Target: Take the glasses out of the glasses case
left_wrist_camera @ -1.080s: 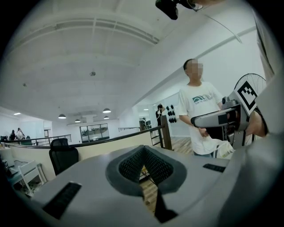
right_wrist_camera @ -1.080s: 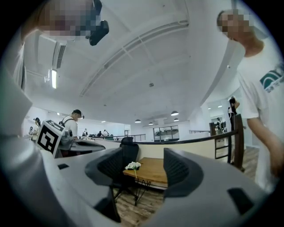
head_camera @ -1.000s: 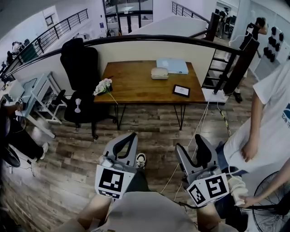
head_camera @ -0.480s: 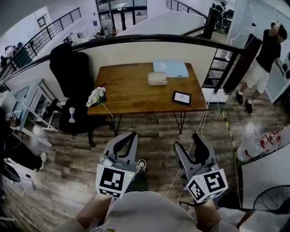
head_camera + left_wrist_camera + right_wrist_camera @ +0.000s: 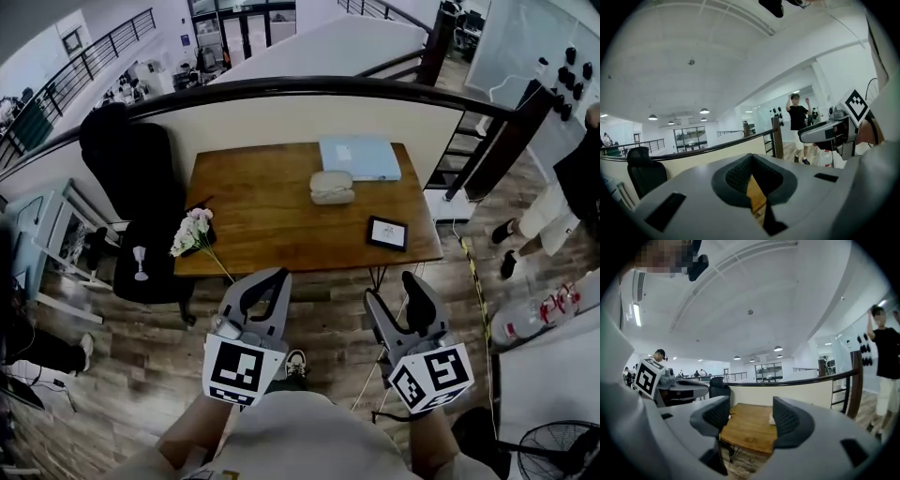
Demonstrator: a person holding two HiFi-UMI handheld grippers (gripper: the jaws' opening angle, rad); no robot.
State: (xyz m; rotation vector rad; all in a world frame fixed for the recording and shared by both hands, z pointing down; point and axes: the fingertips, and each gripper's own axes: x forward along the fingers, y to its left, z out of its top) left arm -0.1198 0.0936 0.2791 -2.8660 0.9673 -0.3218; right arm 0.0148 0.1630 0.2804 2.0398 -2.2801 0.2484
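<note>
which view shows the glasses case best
The head view: the whole glasses case lies closed on the wooden table, nothing in front of it. The right gripper view catches only a pale sliver of it beside one jaw. The left gripper view shows none of it.

place: open office | cues: wooden desk (image 5: 272, 202), black office chair (image 5: 127, 173), mezzanine railing (image 5: 309, 86)

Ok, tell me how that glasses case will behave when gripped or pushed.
The case looks rounded and smooth, so a grip may slip off it. It lies flat on the table, so a push would probably slide it, not tip it.
</note>
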